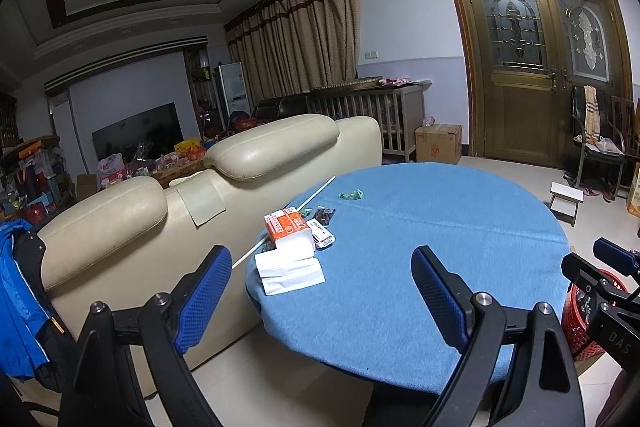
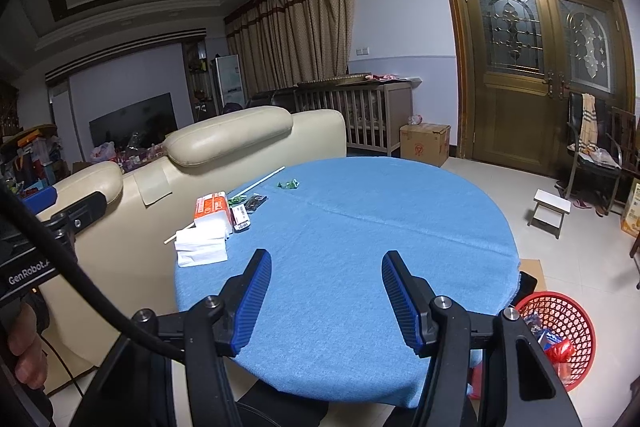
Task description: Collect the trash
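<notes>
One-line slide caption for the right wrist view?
Right gripper, jaws open and empty, above round blue-clothed table; red mesh plastic basket holds collected trash.

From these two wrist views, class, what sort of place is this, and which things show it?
Most likely a home living room: a cream leather sofa faces a television, with long curtains behind and a round table with a blue cloth nearby.

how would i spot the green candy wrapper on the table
Find the round table with the blue cloth beside the cream sofa. Near its far-left edge lies a clutter of tissue packs; the green wrapper sits alone just beyond them, the only small, crinkled, shiny green scrap.
</notes>
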Tool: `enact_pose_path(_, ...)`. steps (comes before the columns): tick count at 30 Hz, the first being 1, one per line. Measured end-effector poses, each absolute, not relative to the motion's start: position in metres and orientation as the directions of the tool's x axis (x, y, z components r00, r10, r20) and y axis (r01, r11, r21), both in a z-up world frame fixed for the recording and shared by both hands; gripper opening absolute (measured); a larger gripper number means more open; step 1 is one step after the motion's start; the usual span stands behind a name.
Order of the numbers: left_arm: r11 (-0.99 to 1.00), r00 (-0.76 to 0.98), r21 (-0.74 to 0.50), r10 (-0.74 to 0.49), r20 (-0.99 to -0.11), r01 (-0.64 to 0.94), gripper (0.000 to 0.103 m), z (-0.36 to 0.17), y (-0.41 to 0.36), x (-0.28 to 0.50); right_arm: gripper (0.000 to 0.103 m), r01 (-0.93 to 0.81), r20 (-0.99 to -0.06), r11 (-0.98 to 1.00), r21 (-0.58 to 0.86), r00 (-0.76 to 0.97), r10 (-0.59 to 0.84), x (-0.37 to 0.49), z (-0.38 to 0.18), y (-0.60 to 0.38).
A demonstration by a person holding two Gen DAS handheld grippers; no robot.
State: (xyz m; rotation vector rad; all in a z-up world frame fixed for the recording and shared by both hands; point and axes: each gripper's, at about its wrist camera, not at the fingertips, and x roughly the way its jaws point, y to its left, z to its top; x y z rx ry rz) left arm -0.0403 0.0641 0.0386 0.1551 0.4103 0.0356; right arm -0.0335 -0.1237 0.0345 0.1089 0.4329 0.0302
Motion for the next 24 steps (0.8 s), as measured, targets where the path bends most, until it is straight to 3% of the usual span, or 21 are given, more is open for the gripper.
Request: enact_pose_path(24, 0.989, 0.912, 0.149, 0.069, -0.404, -0.009, 0.092, 0.0353, 0.0676, -0.0390, 0.062, -0.012, -0.418, 0.995, 0.097, 0.907, 0.052, -0.0330, 0.0330, -0.1186)
